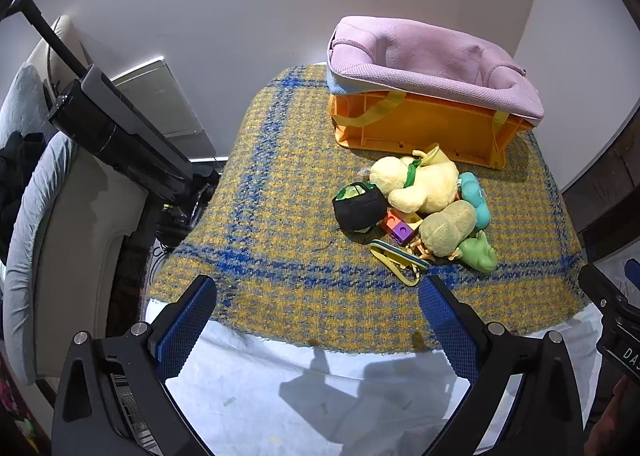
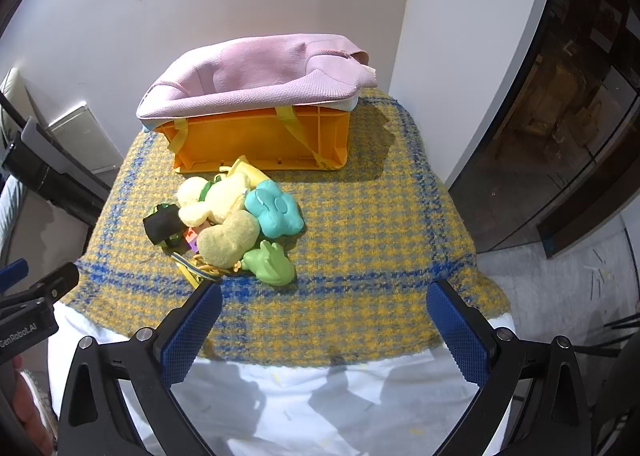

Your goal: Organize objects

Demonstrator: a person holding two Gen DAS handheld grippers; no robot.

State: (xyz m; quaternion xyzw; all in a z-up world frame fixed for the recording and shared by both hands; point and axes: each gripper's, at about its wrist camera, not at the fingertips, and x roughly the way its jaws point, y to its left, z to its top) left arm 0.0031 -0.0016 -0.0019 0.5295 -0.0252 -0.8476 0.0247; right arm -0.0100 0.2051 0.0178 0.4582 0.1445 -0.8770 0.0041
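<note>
A pile of toys lies on a yellow-and-blue plaid cloth (image 1: 280, 224) (image 2: 360, 224): a pale yellow plush (image 1: 416, 184) (image 2: 212, 198), a teal plush (image 1: 476, 196) (image 2: 274, 212), an olive peanut-shaped plush (image 1: 448, 228) (image 2: 228, 238), a green frog toy (image 1: 480, 252) (image 2: 272, 262), a black pouch (image 1: 358, 208) (image 2: 162, 226), coloured cubes (image 1: 400, 230) and a striped strap (image 1: 394, 256). Behind them stands an orange crate (image 1: 416, 132) (image 2: 260, 140) lined with a pink fabric bag (image 1: 432, 60) (image 2: 256, 76). My left gripper (image 1: 316, 300) and right gripper (image 2: 324, 304) are both open and empty, in front of the pile.
A white sheet (image 1: 320, 388) (image 2: 320, 400) shows under the cloth's near edge. A black stand (image 1: 120, 136) and a grey chair (image 1: 36, 216) are to the left. A dark glass cabinet (image 2: 560, 116) stands to the right. A white wall is behind.
</note>
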